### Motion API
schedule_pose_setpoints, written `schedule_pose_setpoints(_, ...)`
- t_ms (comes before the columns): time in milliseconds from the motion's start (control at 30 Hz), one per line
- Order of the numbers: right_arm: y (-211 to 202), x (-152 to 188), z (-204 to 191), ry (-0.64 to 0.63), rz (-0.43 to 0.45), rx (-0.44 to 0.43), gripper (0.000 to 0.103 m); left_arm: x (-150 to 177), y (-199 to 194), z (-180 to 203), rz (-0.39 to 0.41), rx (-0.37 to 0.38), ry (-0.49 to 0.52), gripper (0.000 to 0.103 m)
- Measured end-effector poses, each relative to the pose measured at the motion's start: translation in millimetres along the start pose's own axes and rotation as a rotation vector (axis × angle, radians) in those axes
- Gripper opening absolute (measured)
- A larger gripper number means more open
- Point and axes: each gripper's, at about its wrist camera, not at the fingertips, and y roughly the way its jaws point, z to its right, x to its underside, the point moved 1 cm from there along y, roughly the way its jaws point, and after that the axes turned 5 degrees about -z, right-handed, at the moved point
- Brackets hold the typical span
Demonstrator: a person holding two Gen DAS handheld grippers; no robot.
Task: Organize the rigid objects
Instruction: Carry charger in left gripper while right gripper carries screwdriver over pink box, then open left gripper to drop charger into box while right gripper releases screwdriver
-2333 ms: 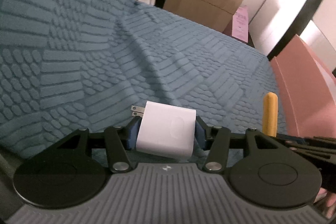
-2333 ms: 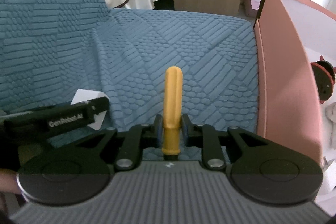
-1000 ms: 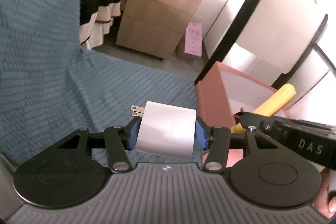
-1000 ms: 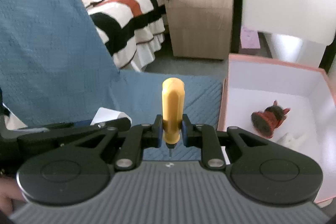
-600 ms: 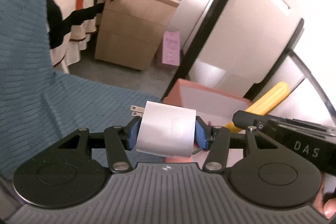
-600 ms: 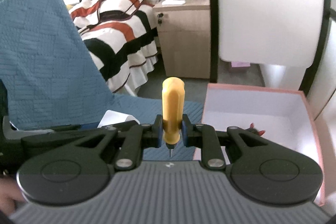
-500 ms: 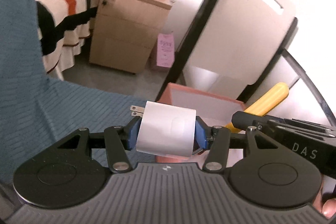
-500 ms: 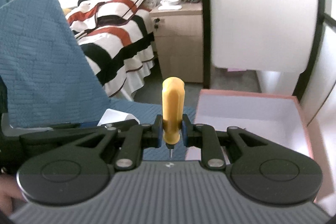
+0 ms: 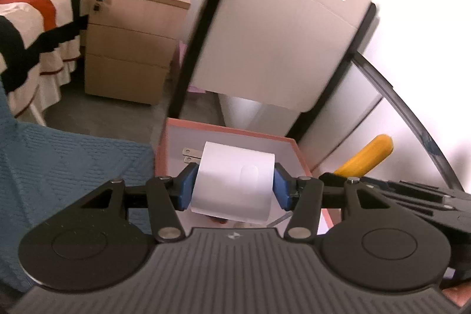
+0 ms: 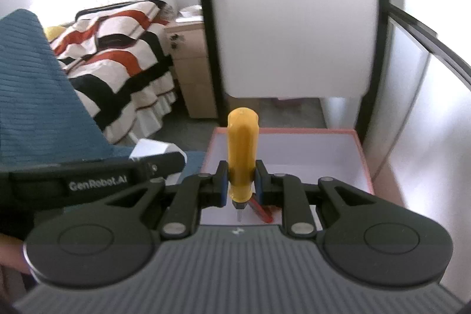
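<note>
White charger [image 9: 234, 181], yellow screwdriver [image 10: 242, 156] aloft

Striped bed [image 9: 32, 19] beside wooden nightstand [image 9: 132, 43]; grey floor [image 9: 97, 114].

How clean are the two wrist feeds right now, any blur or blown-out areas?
Left wrist view: white charger is sharp, background smeared, upper right blown out white. Right wrist view: yellow screwdriver is fairly crisp, cabinet and bed are soft, window area overexposed; fisheye bends straight edges in both.
</note>
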Motion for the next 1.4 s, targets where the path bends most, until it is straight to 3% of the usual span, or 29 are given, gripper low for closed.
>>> schedule_pose_setpoints(167,11.5,16.2,29.0,0.038,-0.051,0.028,0.021,11.0,27.2,15.6,-0.039,0.006,0.02,0.059)
schedule_pose_setpoints(433,53.8,54.4,61.3,0.091,-0.21,0.059,0.021,35.2,78.3,22.4,-0.14,0.013,0.032,0.059)
schedule_pose_setpoints(933,87.9,98.1,93.8,0.203,-0.309,0.056,0.022,68.8,134.9,14.1,-0.261,-0.021,0.046,0.059)
schedule_pose_setpoints(1100,87.4,96.0,97.4,0.216,-0.306,0.061,0.022,68.5,138.1,18.6,-0.255,-0.027,0.082,0.059)
schedule_pose_setpoints(1400,61.3,68.5,86.5,0.215,-0.212,0.058,0.022,44.6,97.0,21.5,-0.143,-0.03,0.128,0.06)
